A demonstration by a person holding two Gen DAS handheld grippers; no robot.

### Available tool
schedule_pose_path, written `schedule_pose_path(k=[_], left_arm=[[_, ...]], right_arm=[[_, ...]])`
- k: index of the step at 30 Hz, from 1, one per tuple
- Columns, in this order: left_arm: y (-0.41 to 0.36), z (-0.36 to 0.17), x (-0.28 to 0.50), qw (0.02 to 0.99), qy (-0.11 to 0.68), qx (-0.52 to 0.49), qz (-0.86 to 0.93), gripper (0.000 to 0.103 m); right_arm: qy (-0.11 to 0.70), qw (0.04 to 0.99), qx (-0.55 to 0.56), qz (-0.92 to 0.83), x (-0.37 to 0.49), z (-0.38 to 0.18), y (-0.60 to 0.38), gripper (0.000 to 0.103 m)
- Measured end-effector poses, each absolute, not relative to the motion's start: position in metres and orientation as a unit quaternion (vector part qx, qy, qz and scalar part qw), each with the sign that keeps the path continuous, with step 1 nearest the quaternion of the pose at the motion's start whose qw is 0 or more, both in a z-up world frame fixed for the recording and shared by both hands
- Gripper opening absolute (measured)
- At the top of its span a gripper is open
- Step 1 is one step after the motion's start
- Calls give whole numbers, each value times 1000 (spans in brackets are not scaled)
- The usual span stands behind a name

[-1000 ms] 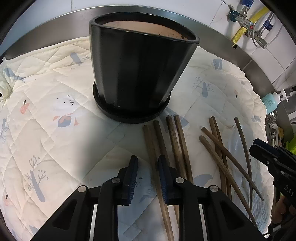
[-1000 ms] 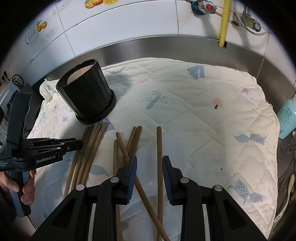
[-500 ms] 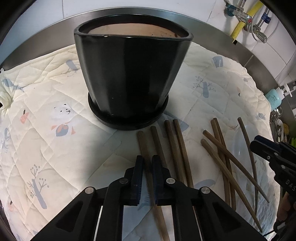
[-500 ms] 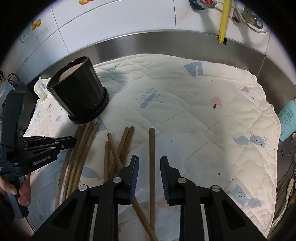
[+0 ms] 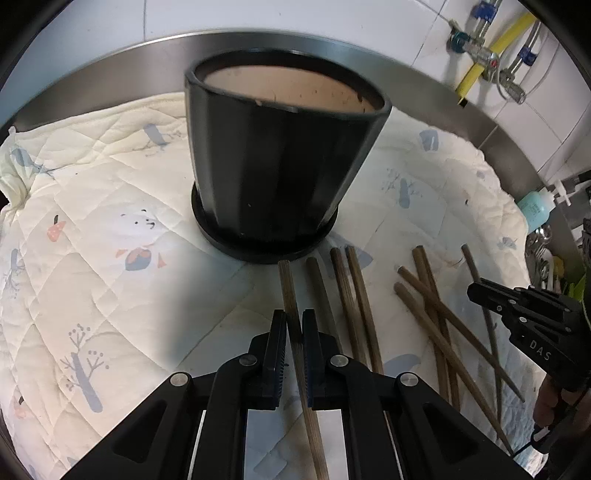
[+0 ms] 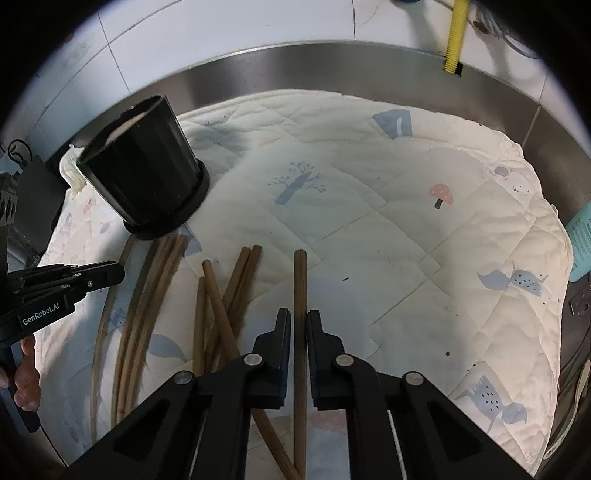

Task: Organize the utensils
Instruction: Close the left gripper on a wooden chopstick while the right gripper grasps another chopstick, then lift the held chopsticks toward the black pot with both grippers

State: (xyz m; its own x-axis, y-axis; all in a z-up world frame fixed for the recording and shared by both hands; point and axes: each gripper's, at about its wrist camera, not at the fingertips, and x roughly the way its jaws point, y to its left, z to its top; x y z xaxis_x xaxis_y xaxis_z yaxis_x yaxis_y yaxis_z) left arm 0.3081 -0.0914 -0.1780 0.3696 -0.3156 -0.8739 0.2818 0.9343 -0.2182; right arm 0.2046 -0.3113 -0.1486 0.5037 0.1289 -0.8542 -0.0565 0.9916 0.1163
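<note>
Two tools each clamp one chopstick: left tool [image 5: 294,334] pinches the leftmost chopstick [image 5: 290,295], right tool [image 6: 298,334] the rightmost chopstick [image 6: 300,284]. Loose chopsticks [image 6: 221,295] lie between, near the black pot [image 5: 280,177] on the quilted mat [image 6: 406,221].

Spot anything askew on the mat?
Yes: the middle chopsticks lie crossed in a heap on the quilted mat, unlike the parallel group by the black pot.

White tiled wall [image 6: 240,33] at far side; curved steel backsplash [image 6: 295,70] below; yellow hose [image 6: 456,33] far right; quilted cream mat [image 6: 424,221], printed trees, over counter; teal bottle [image 5: 535,210] at right.
</note>
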Motion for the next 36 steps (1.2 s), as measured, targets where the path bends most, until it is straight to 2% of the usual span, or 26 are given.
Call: schedule_pose_path(k=[12,31,36], left_arm=[[-78,-145,292,845,503,-26,-182,8],[-66,-140,289,847,502,-32,-174,8],[-66,-142,293,846,504,-33,-172,8]], right_arm=[[448,891,37,58,186,-108,-316,9],[490,863,31,116,193,-127,-289,11],[501,853,27,145,200,-134,-272,18]])
